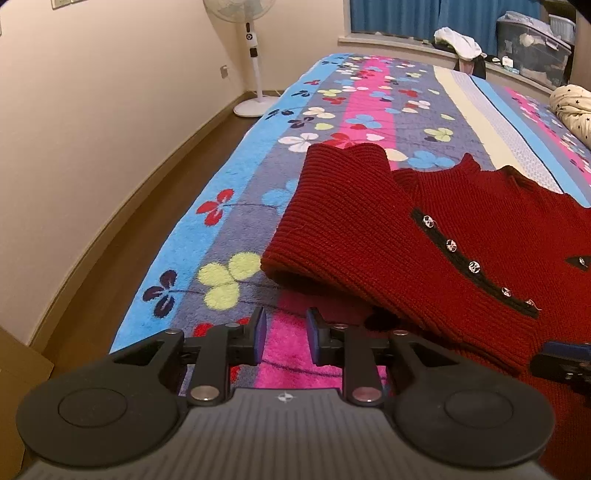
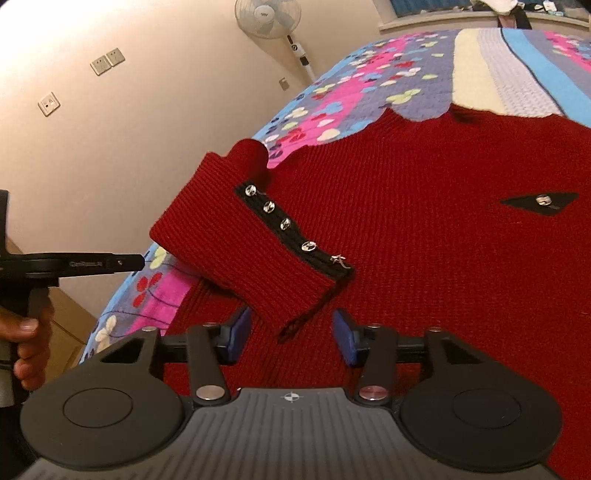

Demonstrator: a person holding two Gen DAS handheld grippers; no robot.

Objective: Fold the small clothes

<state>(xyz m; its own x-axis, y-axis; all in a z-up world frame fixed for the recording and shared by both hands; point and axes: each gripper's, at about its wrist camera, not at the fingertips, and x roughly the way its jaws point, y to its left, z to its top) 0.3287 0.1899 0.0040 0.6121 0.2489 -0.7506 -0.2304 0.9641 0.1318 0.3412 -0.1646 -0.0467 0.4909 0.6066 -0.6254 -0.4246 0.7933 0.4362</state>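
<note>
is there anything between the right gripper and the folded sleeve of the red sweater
Nothing visible stands between them. The right gripper is open just short of the folded sleeve, whose cuff end lies right ahead of its gap on the red sweater.

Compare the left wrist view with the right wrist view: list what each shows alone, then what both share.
Left wrist only: the clear storage bin and white clothes pile by the blue curtain.
Right wrist only: the wall switches, the hand holding the left tool, and the sweater's black triangle patch.
Both: the red sweater, its folded sleeve with shiny buttons, the floral blanket and the fan.
</note>
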